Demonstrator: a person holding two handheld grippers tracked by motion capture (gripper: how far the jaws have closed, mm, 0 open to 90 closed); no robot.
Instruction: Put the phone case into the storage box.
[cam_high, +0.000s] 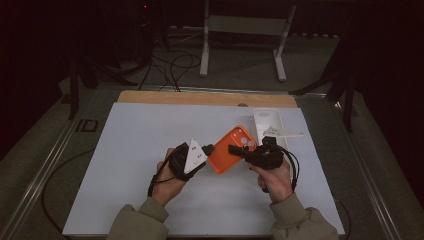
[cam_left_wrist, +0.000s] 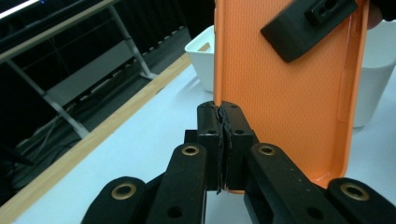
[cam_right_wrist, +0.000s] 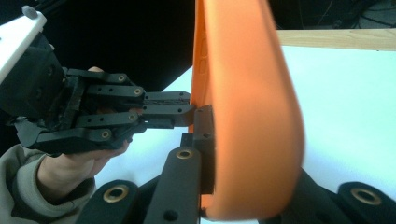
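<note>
The orange phone case (cam_high: 231, 149) is held above the white table surface (cam_high: 125, 165), near its middle, between the two grippers. In the high view its back faces up and the camera cut-out sits at the far right corner. The case is tilted, with its long axis running from near left to far right.

The left gripper (cam_high: 209, 149) is clamped on the left edge of the case. In the left gripper view its jaws stand pressed together on the thin side wall of the case (cam_left_wrist: 280, 93), whose textured inner face is turned toward that camera. The person's left hand (cam_high: 170, 177) holds the gripper body, which carries a grey three-cornered plate (cam_high: 195, 156).

The right gripper (cam_high: 236, 149) is clamped on the case from the right side. In the right gripper view the case (cam_right_wrist: 243, 116) stands edge-on between its jaws, and one jaw lies flat against the left face of the case. In the left gripper view one black jaw of the right gripper (cam_left_wrist: 308, 25) lies against the inner face near the top edge. The right hand (cam_high: 276, 179) holds this gripper.

A white tray (cam_high: 260, 120) stands on the table just behind the right gripper, near the far right corner. A strip of bare wooden edge (cam_high: 200, 97) runs along the far side of the table.
</note>
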